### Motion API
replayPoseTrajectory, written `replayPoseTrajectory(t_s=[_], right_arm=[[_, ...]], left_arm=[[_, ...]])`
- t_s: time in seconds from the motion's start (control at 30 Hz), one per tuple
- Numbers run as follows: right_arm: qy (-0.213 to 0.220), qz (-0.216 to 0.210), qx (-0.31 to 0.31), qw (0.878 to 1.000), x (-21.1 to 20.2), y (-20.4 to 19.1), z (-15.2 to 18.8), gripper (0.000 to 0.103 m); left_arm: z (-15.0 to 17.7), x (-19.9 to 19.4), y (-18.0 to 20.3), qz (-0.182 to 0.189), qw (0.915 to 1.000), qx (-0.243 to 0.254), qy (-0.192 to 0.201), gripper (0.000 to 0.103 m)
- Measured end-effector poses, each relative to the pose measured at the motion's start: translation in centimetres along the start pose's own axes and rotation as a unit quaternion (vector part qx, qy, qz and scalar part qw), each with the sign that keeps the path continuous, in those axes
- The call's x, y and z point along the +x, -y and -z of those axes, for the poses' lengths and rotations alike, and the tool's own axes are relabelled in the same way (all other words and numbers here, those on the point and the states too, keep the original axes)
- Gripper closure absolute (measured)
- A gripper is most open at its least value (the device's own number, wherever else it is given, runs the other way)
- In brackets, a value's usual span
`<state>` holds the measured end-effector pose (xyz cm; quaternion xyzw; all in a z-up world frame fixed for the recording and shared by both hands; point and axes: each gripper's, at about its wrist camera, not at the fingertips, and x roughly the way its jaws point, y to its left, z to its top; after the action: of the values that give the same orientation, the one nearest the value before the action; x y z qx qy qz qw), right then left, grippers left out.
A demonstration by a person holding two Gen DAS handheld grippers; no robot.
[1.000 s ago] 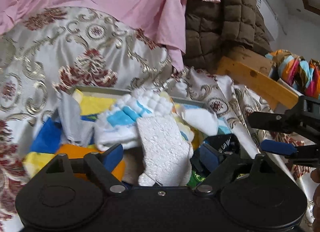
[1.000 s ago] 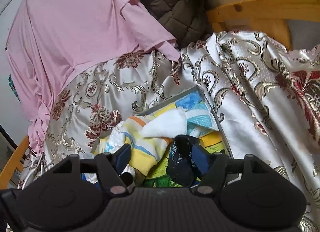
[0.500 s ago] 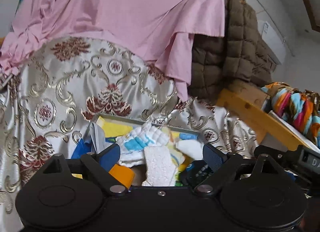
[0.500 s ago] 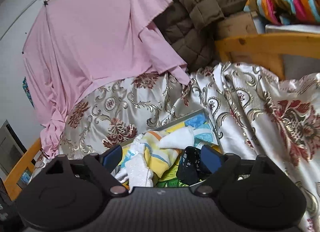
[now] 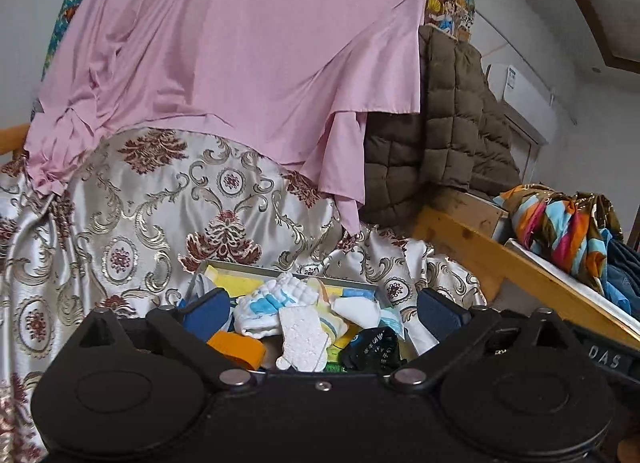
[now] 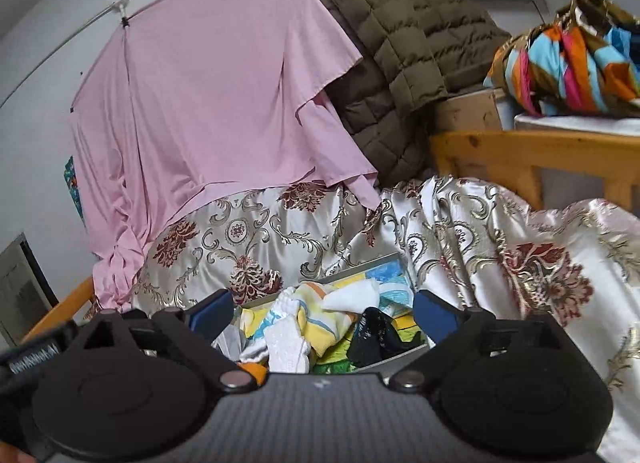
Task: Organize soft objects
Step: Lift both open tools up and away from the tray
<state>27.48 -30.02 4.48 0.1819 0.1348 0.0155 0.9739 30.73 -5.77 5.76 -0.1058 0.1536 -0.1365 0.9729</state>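
A shallow grey box [image 5: 280,269] on the bed holds a heap of socks: a white textured sock [image 5: 300,335], a white-and-blue sock [image 5: 268,303], a black printed sock [image 5: 374,347] and an orange piece [image 5: 236,347]. My left gripper [image 5: 324,307] hovers back from the box, its jaws opening wide with nothing between them. The right wrist view shows the same box [image 6: 360,265], a yellow striped sock [image 6: 320,315] and the black sock [image 6: 372,333]. My right gripper [image 6: 323,309] is also opening and holds nothing.
A cream brocade bedspread [image 5: 140,203] surrounds the box. A pink sheet [image 5: 240,63] and a brown quilted jacket [image 5: 440,123] hang behind it. At the right run a wooden bed rail [image 5: 480,255] and a shelf with a colourful cloth bundle [image 5: 560,223].
Both grippers have drawn back and risen from the box, and their jaws have widened. The white sock and the black sock that sat between the fingers now lie in the heap.
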Motion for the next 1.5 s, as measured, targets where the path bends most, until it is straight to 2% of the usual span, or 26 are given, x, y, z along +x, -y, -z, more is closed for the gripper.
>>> replayPoseTrajectory(t_s=[0.2, 0.7, 0.97, 1.27, 1.5], right_arm=[[0.005, 0.007, -0.029, 1.000, -2.5, -0.6, 0.9, 0.002], [0.008, 0.011, -0.051, 0.999, -8.2, -1.6, 4.4, 0.000], [0.032, 0.012, -0.080, 0.996, -10.1, -3.1, 5.6, 0.000], [0.029, 0.046, -0.076, 0.996, -11.4, -3.0, 7.4, 0.000], [0.034, 0.054, -0.081, 0.995, -12.3, -3.2, 8.4, 0.000]], left_arm=[[1.1, -2.8, 0.7, -0.013, 0.9997, 0.019, 0.004, 0.003], [4.3, -9.3, -0.5, -0.045, 0.9990, 0.002, 0.008, 0.001], [4.6, -11.1, -0.5, -0.052, 0.9985, 0.004, 0.019, 0.001], [5.8, -12.5, -0.9, -0.064, 0.9978, 0.008, 0.013, 0.001], [6.4, -13.9, -1.2, -0.074, 0.9971, 0.006, 0.019, 0.001]])
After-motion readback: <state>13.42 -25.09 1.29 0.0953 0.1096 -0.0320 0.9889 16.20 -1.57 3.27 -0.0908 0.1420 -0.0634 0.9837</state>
